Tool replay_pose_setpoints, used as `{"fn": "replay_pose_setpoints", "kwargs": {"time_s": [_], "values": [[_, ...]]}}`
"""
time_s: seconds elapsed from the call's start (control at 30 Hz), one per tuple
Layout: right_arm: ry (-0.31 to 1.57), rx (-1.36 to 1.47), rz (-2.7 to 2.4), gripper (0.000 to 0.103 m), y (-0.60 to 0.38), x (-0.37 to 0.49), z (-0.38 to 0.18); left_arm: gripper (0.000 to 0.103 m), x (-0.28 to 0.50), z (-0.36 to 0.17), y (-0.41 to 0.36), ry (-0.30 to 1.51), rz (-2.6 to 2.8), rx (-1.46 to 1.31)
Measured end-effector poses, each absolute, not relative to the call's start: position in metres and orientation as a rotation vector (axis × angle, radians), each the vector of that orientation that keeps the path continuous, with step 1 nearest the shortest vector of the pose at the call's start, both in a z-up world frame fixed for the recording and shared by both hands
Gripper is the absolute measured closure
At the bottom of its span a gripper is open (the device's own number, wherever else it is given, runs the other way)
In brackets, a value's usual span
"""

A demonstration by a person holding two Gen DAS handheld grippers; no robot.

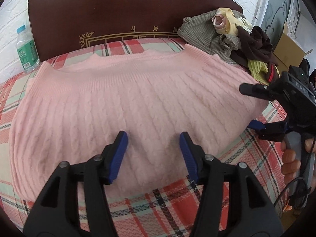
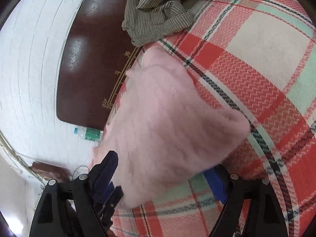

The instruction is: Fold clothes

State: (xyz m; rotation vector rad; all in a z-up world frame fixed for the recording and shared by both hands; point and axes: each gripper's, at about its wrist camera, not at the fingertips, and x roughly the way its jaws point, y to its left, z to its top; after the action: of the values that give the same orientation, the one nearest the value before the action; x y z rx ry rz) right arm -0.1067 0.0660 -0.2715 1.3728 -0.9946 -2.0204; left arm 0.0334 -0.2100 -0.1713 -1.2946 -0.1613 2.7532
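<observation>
A pink cable-knit sweater point(image 1: 134, 98) lies spread flat on the plaid bedsheet point(image 1: 177, 203), its ribbed hem toward the headboard. My left gripper point(image 1: 154, 144) hovers over the sweater's near edge, jaws open, with nothing pinched between its blue pads point(image 1: 118, 158). My right gripper point(image 1: 252, 106) stands open at the sweater's right edge, held by a hand point(image 1: 290, 162). In the right wrist view the right gripper point(image 2: 162, 169) is wide open, and a corner of the sweater point(image 2: 167, 128) lies between its fingers, partly covering the right pad point(image 2: 215, 183). The pads do not press on it.
A heap of unfolded clothes point(image 1: 233, 37) lies at the back right, with a striped grey garment point(image 2: 158, 13) nearest the sweater. A dark brown headboard point(image 1: 118, 9) closes off the back. A water bottle point(image 1: 25, 47) stands at the left and a cardboard box point(image 1: 290, 45) at the right.
</observation>
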Motion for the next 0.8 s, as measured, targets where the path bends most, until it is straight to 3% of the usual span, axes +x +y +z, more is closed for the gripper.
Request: {"fn": "replay_pose_setpoints", "kwargs": {"time_s": [0.13,0.17,0.27,0.3,0.4,0.63,0.8], "values": [[-0.834,1.295,-2.152,0.016,0.042,-0.112,-0.266,0.042,0.033,-0.173,-0.211,-0.193,2.749,-1.283],[-0.794,1.287,-2.159,0.023,0.039,-0.114,-0.266,0.041,0.033,-0.173,-0.211,-0.194,2.748,-1.280],[-0.805,1.314,-2.111,0.071,0.044,-0.123,-0.268,0.040,0.033,-0.173,-0.211,-0.207,2.748,-1.275],[-0.810,1.316,-2.098,0.074,0.048,-0.126,-0.267,0.040,0.033,-0.172,-0.212,-0.220,2.746,-1.271],[-0.726,1.232,-2.116,0.079,0.041,-0.119,-0.239,0.040,0.036,-0.170,-0.222,-0.317,2.717,-1.244],[-0.237,0.934,-2.162,0.080,-0.039,-0.072,-0.143,0.040,0.065,-0.162,-0.286,-0.801,2.594,-1.084],[0.071,0.828,-2.058,0.080,-0.136,-0.028,-0.130,0.040,0.112,-0.161,-0.339,-0.980,2.654,-1.013]]}}
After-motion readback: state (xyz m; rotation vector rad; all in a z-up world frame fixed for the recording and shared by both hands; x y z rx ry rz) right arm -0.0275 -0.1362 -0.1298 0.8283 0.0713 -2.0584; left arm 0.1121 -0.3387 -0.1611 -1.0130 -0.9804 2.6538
